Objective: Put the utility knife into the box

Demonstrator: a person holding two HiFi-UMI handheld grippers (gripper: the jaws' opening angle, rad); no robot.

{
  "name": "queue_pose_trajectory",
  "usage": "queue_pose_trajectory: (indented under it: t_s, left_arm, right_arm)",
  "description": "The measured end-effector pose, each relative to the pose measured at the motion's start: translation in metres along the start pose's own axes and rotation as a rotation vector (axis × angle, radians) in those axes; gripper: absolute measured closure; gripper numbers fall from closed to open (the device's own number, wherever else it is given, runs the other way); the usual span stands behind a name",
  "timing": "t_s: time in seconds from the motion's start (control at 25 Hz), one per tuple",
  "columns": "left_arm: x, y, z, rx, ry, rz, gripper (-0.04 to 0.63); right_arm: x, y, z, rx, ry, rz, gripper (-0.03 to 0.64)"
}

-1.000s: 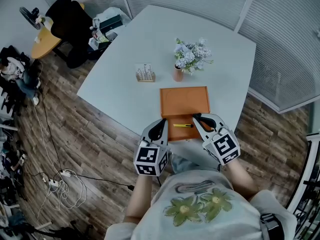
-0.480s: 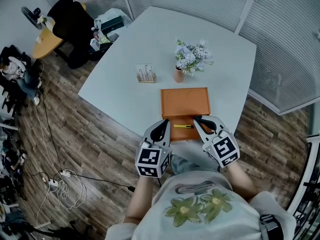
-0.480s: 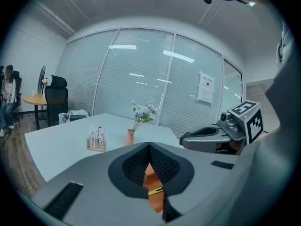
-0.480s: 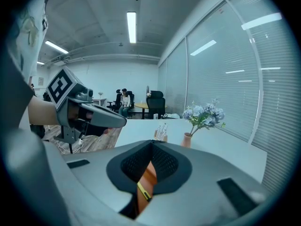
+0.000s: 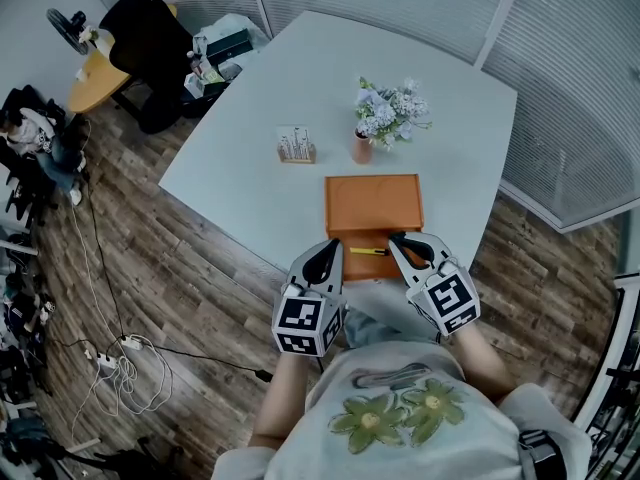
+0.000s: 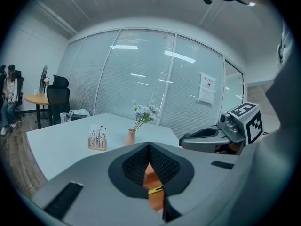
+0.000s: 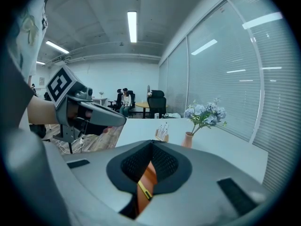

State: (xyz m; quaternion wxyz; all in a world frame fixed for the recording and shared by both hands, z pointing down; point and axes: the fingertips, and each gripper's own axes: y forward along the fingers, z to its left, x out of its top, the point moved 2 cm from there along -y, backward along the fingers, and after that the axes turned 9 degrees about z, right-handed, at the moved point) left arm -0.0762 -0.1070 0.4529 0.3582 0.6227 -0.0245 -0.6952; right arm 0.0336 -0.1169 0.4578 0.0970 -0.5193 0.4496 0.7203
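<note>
Hardly anything is moved vs. 1 s ago: left tool (image 5: 322, 255) & right tool (image 5: 399, 240), both pressed together w/ nothing pinched, are kept at box (image 5: 372, 203) near edge. Utility knife (image 5: 367, 251) is seen lying on box's near part between them, so task is judged approx. done; only withdrawal left.

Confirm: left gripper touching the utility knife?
Apart. Head view shows a strip of orange box between the left gripper tips and the utility knife.
</note>
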Motion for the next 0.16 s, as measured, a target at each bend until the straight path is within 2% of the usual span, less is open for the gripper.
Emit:
queue_pose_trajectory:
  t_s: [0.16]
  left_arm:
    - [-0.0014, 0.0015, 0.0007, 0.002, -0.002, 0.002, 0.594]
  right_arm:
    - [-0.0024, 0.0017, -0.0015, 0.001, -0.003, 0.008, 0.614]
